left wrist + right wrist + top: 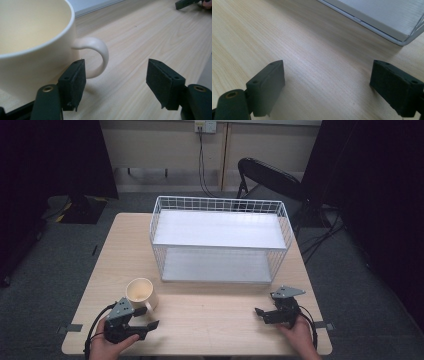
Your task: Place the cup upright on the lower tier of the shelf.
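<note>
The left tongs (145, 320) rest low on the pale wood-grain tabletop (210, 315), their matte black blocky jaws spread wide with nothing between them. Just ahead of them stands a smooth, cream-coloured mug (141, 293), round and upright; in the left gripper view the mug (32, 45) bulks large over the left jaw, and its curved loop handle (98, 53) arcs down just beyond that jaw's tip, toward the gap between the jaws. The right tongs (267, 314) lie well apart from the mug, likewise spread and empty over bare wood. Beyond both tongs sits a white wire-mesh basket (220, 205) with a flat white shelf panel; its rounded wire corner (409, 40) shows ahead of the right jaw in the right gripper view.
</note>
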A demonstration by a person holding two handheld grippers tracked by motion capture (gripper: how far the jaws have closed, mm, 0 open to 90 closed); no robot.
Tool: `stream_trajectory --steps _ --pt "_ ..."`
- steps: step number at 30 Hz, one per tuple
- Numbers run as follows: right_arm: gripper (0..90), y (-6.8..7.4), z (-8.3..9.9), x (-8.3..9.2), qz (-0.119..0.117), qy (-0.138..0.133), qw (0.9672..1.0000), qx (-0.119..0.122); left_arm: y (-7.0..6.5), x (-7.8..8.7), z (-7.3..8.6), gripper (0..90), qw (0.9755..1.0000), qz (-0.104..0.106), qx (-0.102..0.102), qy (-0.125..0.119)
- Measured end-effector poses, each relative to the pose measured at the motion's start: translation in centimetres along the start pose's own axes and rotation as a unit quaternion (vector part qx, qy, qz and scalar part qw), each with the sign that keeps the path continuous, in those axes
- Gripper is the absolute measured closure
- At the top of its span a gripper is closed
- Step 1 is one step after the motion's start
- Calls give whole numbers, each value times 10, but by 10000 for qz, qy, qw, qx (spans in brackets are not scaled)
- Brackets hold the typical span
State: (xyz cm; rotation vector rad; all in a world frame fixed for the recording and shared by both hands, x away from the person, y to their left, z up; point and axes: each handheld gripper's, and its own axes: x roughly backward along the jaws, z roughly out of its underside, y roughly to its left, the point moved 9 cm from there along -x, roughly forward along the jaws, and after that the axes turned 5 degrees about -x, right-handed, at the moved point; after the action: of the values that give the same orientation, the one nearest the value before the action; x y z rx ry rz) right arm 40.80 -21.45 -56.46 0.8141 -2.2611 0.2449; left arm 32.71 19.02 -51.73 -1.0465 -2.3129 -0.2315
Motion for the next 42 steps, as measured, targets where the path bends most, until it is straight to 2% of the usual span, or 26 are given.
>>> stream_trajectory --steps 8,11,12,16,21,23,27,31,32,33,36,38,42 --pt "118 0 0 0 -1 2 10000 1 15 25 -2 332 9991 -178 276 -274" --pt "118 0 0 0 4 6 10000 1 21 34 -3 331 9985 -310 310 -333" --pt "118 0 0 0 4 5 10000 2 25 39 -5 331 9978 -429 308 -389" --pt "118 0 0 0 -2 3 10000 0 30 45 -11 330 9970 -561 263 -462" --pt "118 0 0 0 -1 -1 10000 0 40 45 -19 331 9956 -724 312 -502" --pt "118 0 0 0 -2 -1 10000 0 44 43 -21 333 9954 -798 316 -428" --pt "118 0 0 0 -1 -1 10000 -1 51 46 -29 352 9940 -895 362 -520" --pt "118 0 0 0 -1 -1 10000 1 63 44 -31 371 9921 -1114 359 -461" --pt "118 0 0 0 0 -1 10000 -1 65 41 -32 378 9917 -1108 424 -492" --pt "118 0 0 0 -2 0 10000 -4 67 39 -31 378 9924 -1078 412 -420" --pt "118 0 0 0 -2 0 10000 -5 72 34 -33 388 9918 -1114 455 -421" --pt "118 0 0 0 -2 -1 10000 0 76 32 -36 398 9906 -1193 486 -455" --pt "118 0 0 0 -1 -2 10000 0 81 27 -35 460 9907 -1206 544 -329"
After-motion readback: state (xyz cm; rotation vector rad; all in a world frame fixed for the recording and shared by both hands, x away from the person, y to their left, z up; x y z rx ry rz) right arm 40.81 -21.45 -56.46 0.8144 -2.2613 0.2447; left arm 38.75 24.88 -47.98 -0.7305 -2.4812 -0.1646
